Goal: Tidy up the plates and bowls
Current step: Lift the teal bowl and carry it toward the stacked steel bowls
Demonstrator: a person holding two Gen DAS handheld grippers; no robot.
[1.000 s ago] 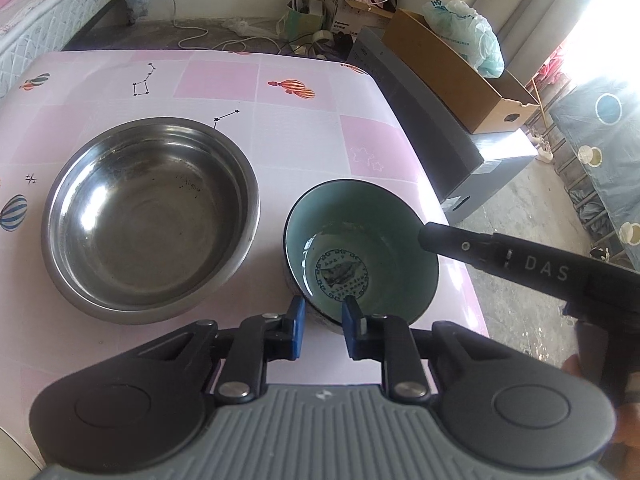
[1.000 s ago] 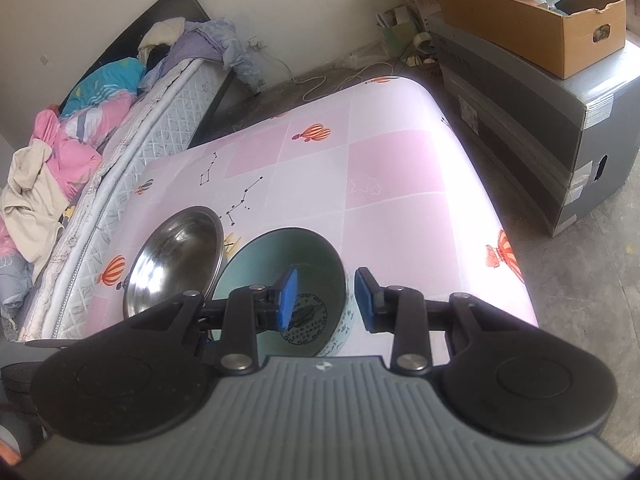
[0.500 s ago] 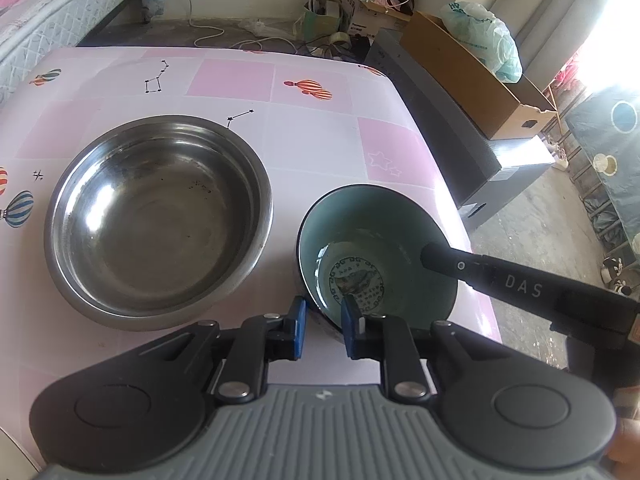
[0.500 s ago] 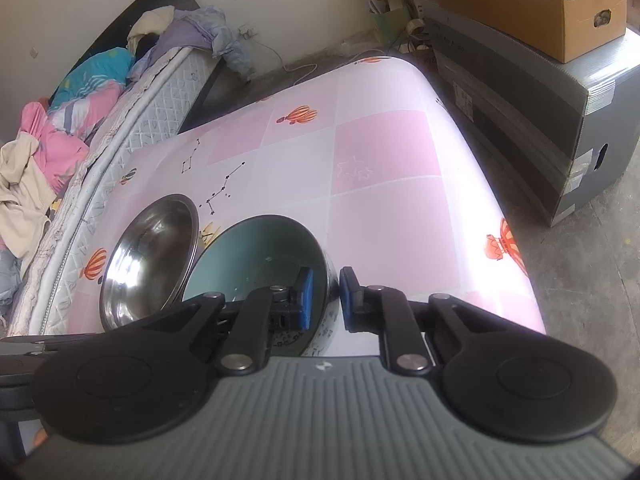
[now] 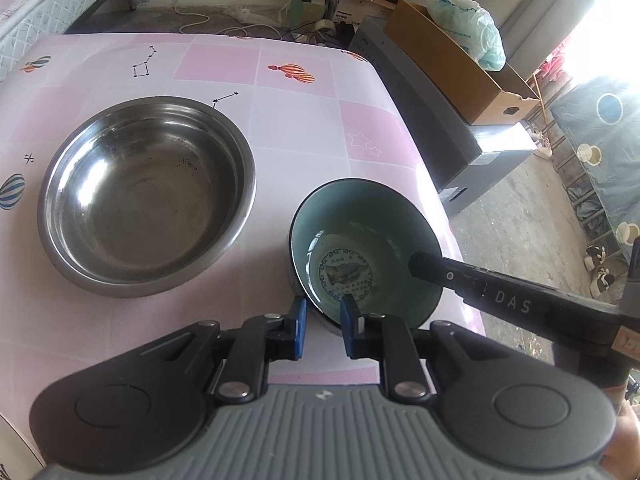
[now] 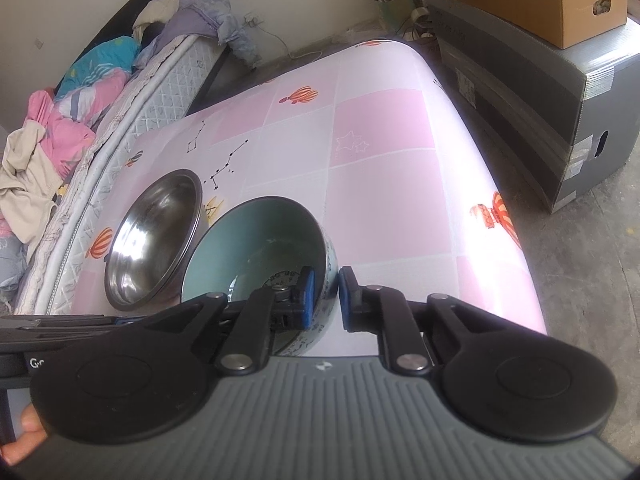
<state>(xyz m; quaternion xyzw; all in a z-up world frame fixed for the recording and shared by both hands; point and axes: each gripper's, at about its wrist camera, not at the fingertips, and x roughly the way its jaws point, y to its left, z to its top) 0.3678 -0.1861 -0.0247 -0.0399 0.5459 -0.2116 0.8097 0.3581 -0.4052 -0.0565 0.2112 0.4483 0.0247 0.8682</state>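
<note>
Both wrist views. The teal bowl (image 5: 366, 264) stands near the desk (image 5: 304, 128) edge, lower centre-right of the left view, just beside the larger steel bowl (image 5: 146, 196) at centre left. Glazed ceramic, it is likely stiff, fairly heavy, slippery and breakable; the thin rim is the sensible place to grip, one finger inside and one outside. The steel bowl looks light and tough, a likely nest for the smaller one. The left tongs (image 5: 323, 326) straddle the near rim, narrowly parted; contact of the pads cannot be judged, though the bowl sits tilted. The right tongs (image 6: 325, 298), seen lower centre in the right view, pinch the opposite wall, one blue pad (image 6: 307, 296) inside, the other pressed against the patterned outside.
</note>
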